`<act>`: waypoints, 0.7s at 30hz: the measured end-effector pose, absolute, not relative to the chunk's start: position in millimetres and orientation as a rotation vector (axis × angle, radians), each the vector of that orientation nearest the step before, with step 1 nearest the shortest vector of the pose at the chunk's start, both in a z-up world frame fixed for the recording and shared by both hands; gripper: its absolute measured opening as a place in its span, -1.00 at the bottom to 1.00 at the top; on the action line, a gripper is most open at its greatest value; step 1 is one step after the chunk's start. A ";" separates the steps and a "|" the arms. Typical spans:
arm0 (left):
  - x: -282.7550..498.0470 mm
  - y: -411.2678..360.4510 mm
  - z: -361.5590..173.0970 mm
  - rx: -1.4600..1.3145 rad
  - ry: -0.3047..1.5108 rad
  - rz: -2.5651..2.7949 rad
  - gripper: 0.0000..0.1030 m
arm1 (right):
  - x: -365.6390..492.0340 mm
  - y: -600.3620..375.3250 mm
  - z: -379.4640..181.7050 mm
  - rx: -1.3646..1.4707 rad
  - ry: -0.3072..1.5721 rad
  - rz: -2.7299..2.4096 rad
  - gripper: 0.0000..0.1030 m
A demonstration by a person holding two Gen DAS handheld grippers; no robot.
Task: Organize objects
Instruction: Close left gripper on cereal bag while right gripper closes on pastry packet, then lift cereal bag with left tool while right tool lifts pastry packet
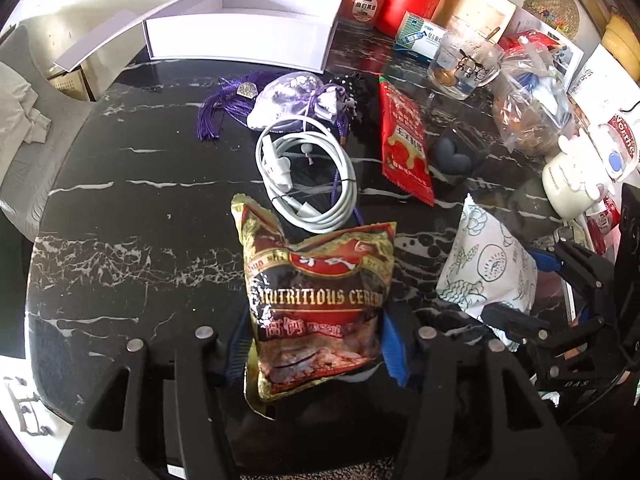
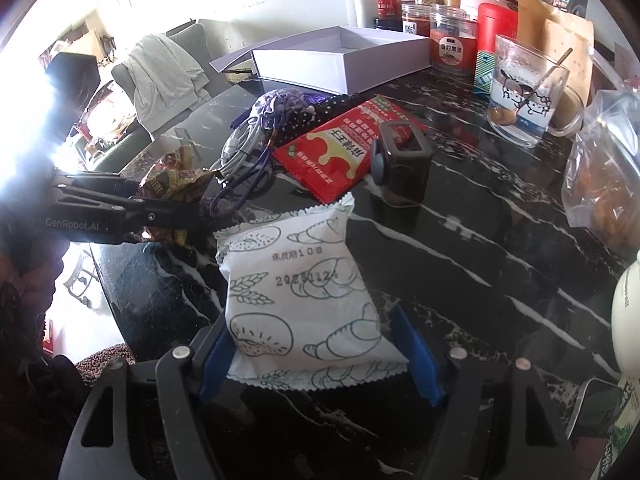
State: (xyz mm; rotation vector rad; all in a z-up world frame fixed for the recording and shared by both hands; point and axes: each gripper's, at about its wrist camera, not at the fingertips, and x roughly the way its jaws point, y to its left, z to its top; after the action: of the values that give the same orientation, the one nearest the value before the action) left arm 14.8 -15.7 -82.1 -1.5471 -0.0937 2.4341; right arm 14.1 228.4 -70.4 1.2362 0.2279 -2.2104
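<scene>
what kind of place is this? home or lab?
Likely a home dining table: black marble tabletop crowded with food jars, a cartoon drinking glass, and a cloth-draped chair behind.

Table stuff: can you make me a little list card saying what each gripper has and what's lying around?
left gripper: shut on the cereal packet
right gripper: shut on the white bread packet
between them and box: white cable coil, red sauce packet, purple pouch
far side: open white box
surface: black marble table

Left gripper (image 1: 316, 344) and right gripper (image 2: 316, 354) each clamp a packet, side by side.
</scene>
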 end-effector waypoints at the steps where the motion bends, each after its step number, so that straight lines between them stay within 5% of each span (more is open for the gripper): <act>1: 16.1 -15.5 -80.3 -1.542 -0.091 2.438 0.02 | 13.8 228.7 -69.9 1.238 0.220 -2.207 0.44; 11: 21.6 -20.1 -62.6 -1.497 -0.099 2.464 0.01 | 19.6 223.9 -53.9 1.172 0.215 -2.191 0.40; 17: 23.6 -23.1 -54.9 -1.479 -0.088 2.483 0.01 | 16.4 222.9 -48.5 1.156 0.187 -2.173 0.12; 21: 22.5 -22.3 -57.9 -1.492 -0.082 2.476 0.01 | 14.3 218.3 -49.7 1.155 0.227 -2.182 0.11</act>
State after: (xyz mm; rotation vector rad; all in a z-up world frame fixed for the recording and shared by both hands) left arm 22.5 -22.3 -57.9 -1.4919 -0.0819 2.4759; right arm 14.3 218.3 -49.7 1.1549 0.2269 -2.1817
